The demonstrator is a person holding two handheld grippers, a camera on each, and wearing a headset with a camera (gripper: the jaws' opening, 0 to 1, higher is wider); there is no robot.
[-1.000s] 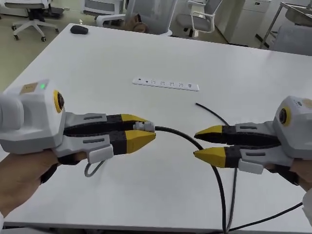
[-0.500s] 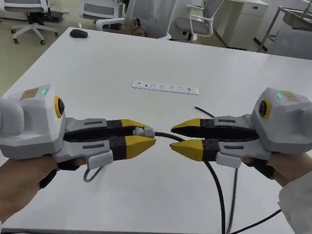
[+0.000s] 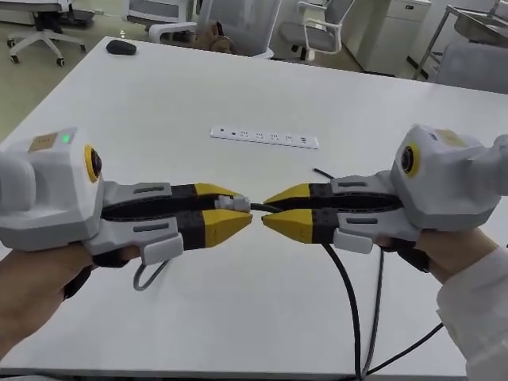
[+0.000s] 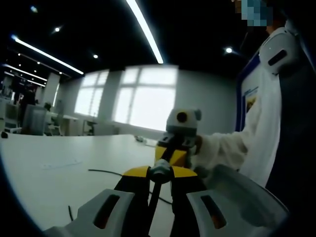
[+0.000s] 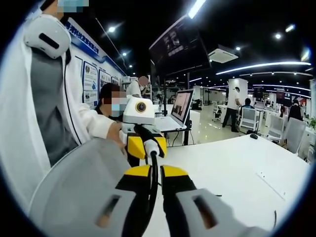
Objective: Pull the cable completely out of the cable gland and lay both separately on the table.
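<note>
The broad white table [image 3: 159, 103] spreads under both your hands. The long black rubber-sheathed cable [image 3: 352, 309] climbs from the lower right edge of the head view to the centre of the frame. Judge it light, limp and slightly grippy: it should bend rather than push, so only a pinch right beside the fitting will carry a straight pull. The small pale grey plastic cable gland [image 3: 231, 204] sits at centre frame, held above the table. It looks hard, light and smooth, and is likely to twist in a loose hold, so clamp across its body.

Your left gripper [image 3: 244, 209] lies level, pointing in from the left of the frame, with its jaws closed on the cable gland. Your right gripper [image 3: 266, 209] lies level, pointing in from the right, tip to tip with the left one and nearly touching it. Its jaws are closed on the cable just beside the gland. In the right gripper view the cable runs up between the yellow jaws to the gland at centre. Draw the two grippers straight apart along that line.
</note>
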